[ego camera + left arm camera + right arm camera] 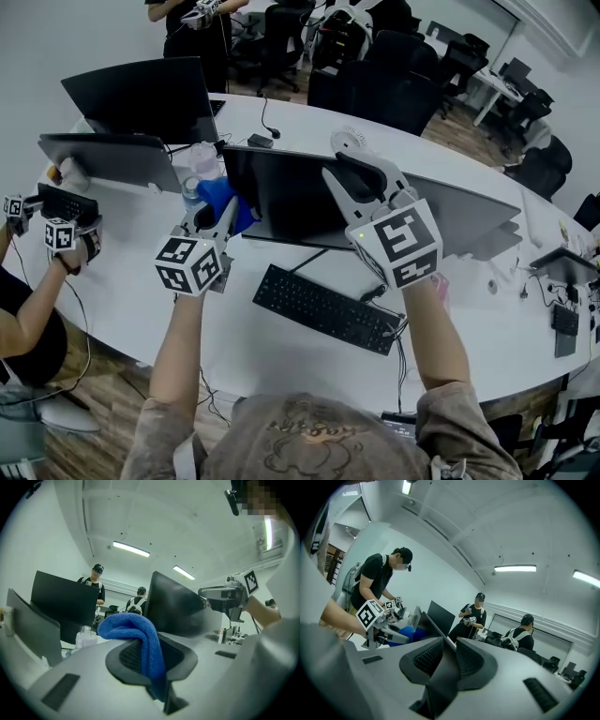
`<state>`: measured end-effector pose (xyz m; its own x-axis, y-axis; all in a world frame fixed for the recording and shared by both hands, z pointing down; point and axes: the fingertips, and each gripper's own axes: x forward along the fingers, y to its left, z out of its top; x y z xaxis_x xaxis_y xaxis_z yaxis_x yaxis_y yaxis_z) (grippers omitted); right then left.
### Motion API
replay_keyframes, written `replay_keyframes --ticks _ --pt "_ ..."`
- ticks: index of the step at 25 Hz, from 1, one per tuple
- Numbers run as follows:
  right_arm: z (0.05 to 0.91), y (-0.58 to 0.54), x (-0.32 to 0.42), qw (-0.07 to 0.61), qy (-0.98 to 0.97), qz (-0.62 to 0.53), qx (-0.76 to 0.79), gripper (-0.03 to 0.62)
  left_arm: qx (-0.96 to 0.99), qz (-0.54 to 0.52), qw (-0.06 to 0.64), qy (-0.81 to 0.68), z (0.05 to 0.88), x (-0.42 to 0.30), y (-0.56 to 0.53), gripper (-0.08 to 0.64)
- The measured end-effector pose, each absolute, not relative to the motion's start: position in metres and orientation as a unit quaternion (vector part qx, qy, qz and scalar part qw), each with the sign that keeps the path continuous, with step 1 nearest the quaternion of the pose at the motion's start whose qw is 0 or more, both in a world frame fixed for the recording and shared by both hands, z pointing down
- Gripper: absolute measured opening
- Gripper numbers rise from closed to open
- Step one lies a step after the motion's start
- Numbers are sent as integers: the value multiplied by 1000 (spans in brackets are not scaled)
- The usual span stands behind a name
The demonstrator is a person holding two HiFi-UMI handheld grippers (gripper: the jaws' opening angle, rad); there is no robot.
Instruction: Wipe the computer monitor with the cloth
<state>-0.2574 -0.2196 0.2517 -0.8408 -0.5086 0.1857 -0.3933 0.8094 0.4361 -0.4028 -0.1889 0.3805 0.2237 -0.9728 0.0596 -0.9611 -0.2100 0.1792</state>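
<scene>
White office worktop carries the monitor toward its far edge, where the right gripper pinches the screen's top edge, seemingly to steady it, while the left gripper clamps the blue cloth by the screen's left edge, ready for wiping.

Head cam sits above the person and looks steeply down on the table, with both grippers out front at the monitor. The left gripper view rides low and close behind its own jaws, tipped up toward a ceiling light, with the monitor right in front and the right gripper off to its right. The right gripper view looks back the other way along the monitor's top edge and catches the left gripper and cloth, so all three share that monitor.
</scene>
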Motion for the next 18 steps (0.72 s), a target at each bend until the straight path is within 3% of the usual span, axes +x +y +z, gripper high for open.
replay_keyframes --ticks 18 --pt "260 -220 -257 164 -942 -183 228 95 798 -2 -15 -602 283 -397 -192 48"
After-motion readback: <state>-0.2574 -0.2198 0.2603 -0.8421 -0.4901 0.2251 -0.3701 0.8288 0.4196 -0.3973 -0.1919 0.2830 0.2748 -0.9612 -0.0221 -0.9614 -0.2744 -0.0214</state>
